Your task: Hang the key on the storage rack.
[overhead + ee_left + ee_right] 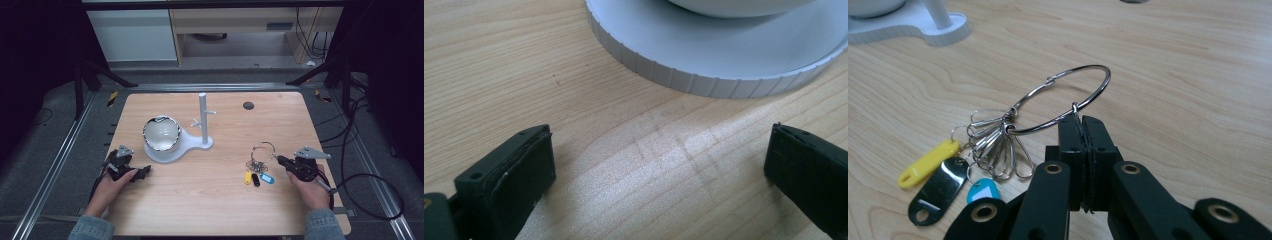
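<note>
A large metal key ring (1068,95) carries several wire clips and three tags: yellow (928,163), black (938,191) and blue (982,190). My right gripper (1081,120) is shut on the near edge of the ring, which tilts up off the table while the tags lie on the wood. From above, the key ring (263,150) lies right of centre with my right gripper (279,159) at its right side. My left gripper (145,170) rests at the table's left, open and holding nothing, its fingers (519,170) wide apart just short of the white stand's base (704,65).
A white stand (180,145) in the middle of the table has an upright post with pegs (203,117) and holds a white bowl (161,133). A dark round grommet (248,105) sits at the back right. Cables trail off the table's right edge.
</note>
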`<state>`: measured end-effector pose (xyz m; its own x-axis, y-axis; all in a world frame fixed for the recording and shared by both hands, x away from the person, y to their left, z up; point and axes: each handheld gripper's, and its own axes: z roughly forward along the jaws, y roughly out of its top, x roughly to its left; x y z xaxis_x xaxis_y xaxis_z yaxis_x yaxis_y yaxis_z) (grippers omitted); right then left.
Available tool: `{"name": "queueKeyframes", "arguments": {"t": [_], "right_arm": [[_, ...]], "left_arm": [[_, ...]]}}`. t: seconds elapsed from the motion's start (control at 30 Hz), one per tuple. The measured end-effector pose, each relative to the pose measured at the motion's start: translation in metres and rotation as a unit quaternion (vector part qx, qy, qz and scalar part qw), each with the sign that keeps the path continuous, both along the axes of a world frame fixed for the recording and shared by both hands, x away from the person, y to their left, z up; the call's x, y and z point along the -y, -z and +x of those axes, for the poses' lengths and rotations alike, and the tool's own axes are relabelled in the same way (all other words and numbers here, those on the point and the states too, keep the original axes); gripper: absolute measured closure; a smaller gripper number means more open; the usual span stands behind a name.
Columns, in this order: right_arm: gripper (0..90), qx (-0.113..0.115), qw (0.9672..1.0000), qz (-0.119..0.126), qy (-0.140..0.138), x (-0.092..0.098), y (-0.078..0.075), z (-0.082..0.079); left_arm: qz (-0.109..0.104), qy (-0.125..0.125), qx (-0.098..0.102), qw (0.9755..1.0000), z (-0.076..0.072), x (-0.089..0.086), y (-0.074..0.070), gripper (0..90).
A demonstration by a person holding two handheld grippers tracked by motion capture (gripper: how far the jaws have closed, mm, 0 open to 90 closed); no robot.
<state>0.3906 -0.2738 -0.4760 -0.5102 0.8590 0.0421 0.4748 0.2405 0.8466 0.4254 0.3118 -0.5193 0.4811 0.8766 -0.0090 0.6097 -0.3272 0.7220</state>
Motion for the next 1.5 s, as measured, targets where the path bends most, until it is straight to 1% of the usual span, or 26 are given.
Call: {"name": "queueKeyframes", "arguments": {"t": [0.17, 0.23, 0.37, 0.47, 0.6, 0.77, 0.97, 1.07, 1.33, 1.5], "right_arm": [[88.8, 0.018, 0.9998, 0.005, -0.003, -0.006, -0.008, -0.004], [88.9, 0.026, 0.9996, 0.011, -0.005, -0.008, -0.011, -0.006], [88.9, 0.043, 0.999, 0.014, 0.001, -0.011, -0.018, -0.008], [88.9, 0.052, 0.9983, 0.025, 0.001, -0.012, -0.023, -0.009], [88.9, 0.061, 0.9976, 0.033, -0.003, -0.013, -0.028, -0.012], [88.9, 0.068, 0.9967, 0.046, -0.004, -0.014, -0.032, -0.014], [88.9, 0.068, 0.9964, 0.05, -0.003, -0.014, -0.034, -0.014], [88.9, 0.07, 0.9961, 0.052, -0.005, -0.015, -0.038, -0.013], [88.9, 0.073, 0.9965, 0.039, -0.01, -0.02, -0.049, -0.006], [88.9, 0.076, 0.9963, 0.038, -0.011, -0.017, -0.058, -0.005]], "left_arm": [[0.0, 0.0, 0.0, 1.0, 0.0, 0.0, 0.0, 0.0], [0.0, 0.0, 0.0, 1.0, 0.0, 0.0, 0.0, 0.0], [0.0, 0.0, 0.0, 1.0, 0.0, 0.0, 0.0, 0.0], [0.0, 0.0, 0.0, 1.0, 0.0, 0.0, 0.0, 0.0], [-0.001, -0.001, 0.0, 1.0, 0.0, 0.0, 0.0, 0.0], [-0.001, -0.001, 0.0, 1.0, 0.0, 0.0, 0.0, 0.0], [0.001, 0.001, 0.0, 1.0, 0.0, 0.0, 0.0, 0.0], [0.001, 0.0, 0.0, 1.0, 0.0, 0.0, 0.0, 0.0], [0.002, -0.001, -0.001, 1.0, 0.0, 0.0, 0.0, 0.0], [0.003, -0.001, -0.001, 1.0, 0.0, 0.0, 0.0, 0.0]]}}
